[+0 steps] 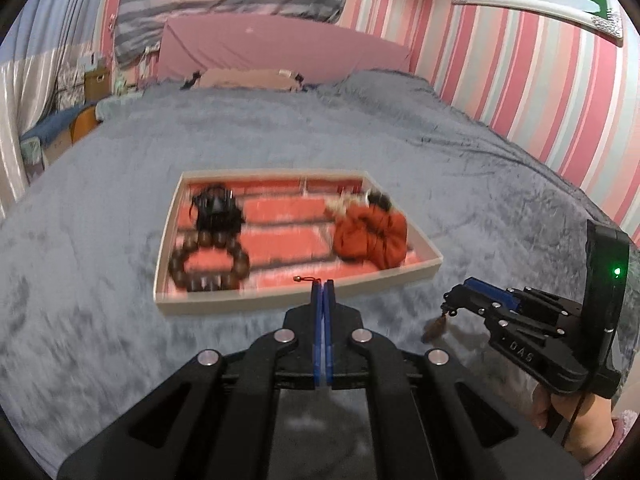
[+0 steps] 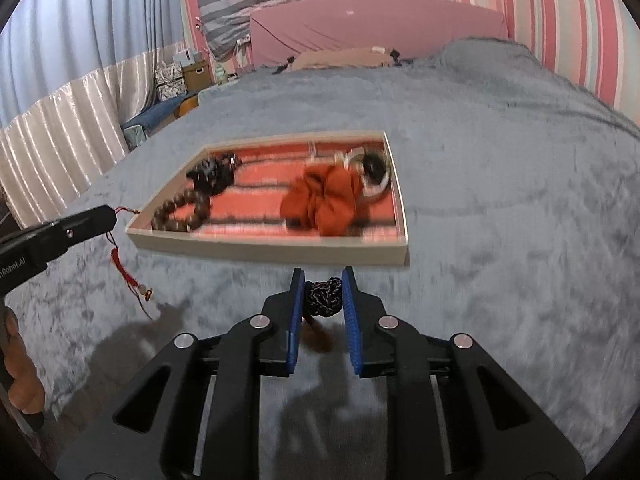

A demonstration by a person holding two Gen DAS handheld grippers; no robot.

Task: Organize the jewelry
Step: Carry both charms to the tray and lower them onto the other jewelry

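A shallow cream tray with red lining lies on the grey bed cover. It holds a brown bead bracelet, a black item, an orange fabric pouch and a pale and black piece. My left gripper is shut on a thin red cord charm that hangs from it, just before the tray's near edge. My right gripper is shut on a black braided cord knot with a brown tassel below it.
The grey plush cover spreads around the tray. A pink headboard and pillow stand at the far end, a striped pink wall on the right, curtains and boxes on the left.
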